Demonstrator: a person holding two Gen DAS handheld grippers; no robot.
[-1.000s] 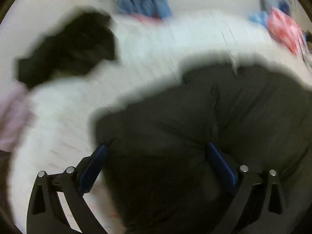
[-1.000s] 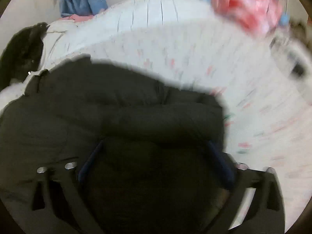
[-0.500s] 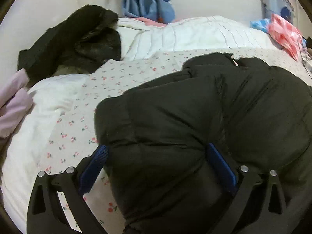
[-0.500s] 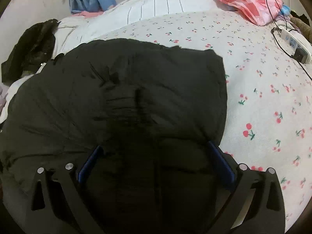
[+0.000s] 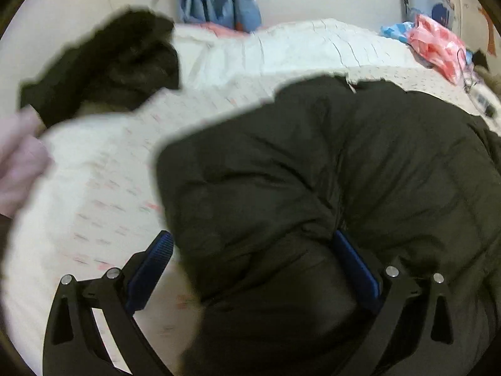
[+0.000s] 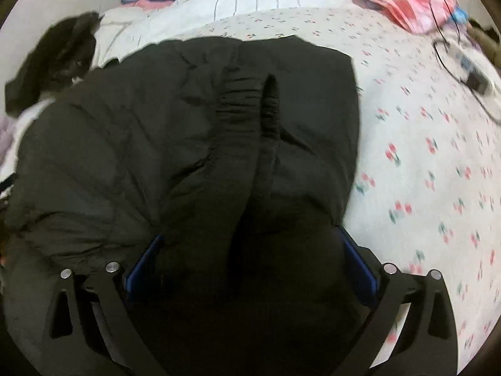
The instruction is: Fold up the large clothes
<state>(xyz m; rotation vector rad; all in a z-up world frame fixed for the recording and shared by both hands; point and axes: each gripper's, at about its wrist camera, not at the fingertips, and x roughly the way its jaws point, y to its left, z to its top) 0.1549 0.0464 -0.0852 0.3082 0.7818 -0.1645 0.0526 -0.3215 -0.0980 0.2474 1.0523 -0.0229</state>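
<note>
Now the black padded jacket (image 6: 194, 144) looks more bunched than half a second ago: its elastic cuffs (image 6: 247, 103) show on top in the right wrist view, so the sleeves seem folded in. It lies on the cherry-print bedsheet (image 6: 422, 163), long axis from near to far, collar end far. The left gripper (image 5: 250, 269) and right gripper (image 6: 247, 269) both have jaws wide apart with jacket bulk between; whether they pinch it, I cannot tell.

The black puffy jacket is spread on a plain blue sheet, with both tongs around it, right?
Not quite. The sheet is white with a small cherry print, as the right wrist view shows. The black puffy jacket does lie on it, with the right tongs and left tongs around it.
</note>
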